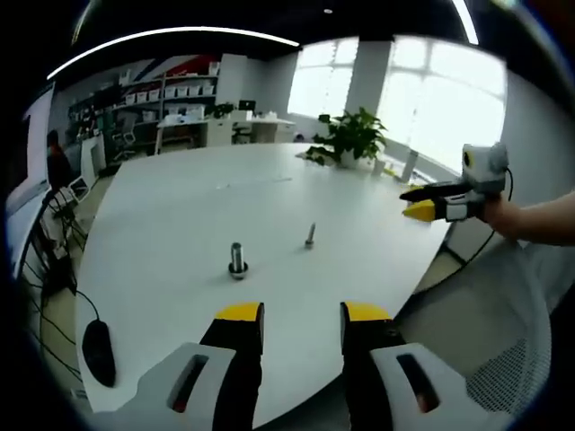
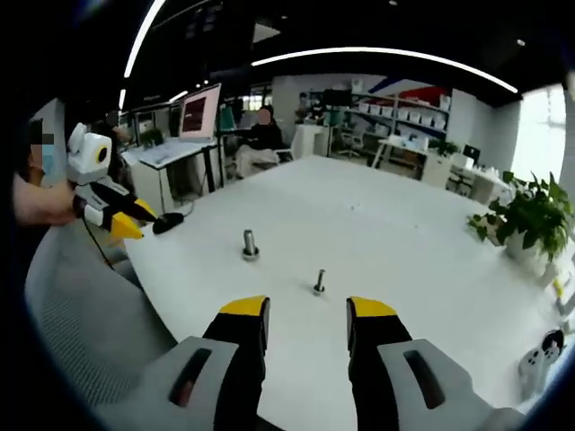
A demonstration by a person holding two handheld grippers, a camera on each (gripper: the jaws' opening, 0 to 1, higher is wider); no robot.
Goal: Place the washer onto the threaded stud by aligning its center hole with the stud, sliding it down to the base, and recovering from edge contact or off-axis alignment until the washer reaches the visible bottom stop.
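A short threaded stud [image 1: 237, 259] stands upright on the white table [image 1: 180, 224], its foot wider and ring-like; I cannot tell whether that is a washer. A smaller bolt [image 1: 310, 236] stands to its right. My left gripper [image 1: 303, 314] hangs open over the near table edge, nothing between its yellow tips. In the right gripper view the stud [image 2: 250, 244] and the small bolt [image 2: 319, 282] stand ahead of my right gripper [image 2: 307, 310], also open and holding nothing. Each gripper shows in the other's view: the right gripper [image 1: 420, 203] and the left gripper [image 2: 121, 222], both off the table edge.
A black mouse [image 1: 97, 350] lies at the table's edge, and a potted plant [image 1: 350, 135] stands at the far side. A grey mesh chair [image 2: 81, 305] sits beside the table. A monitor [image 2: 199, 112] on a desk and a seated person [image 2: 263, 135] are beyond.
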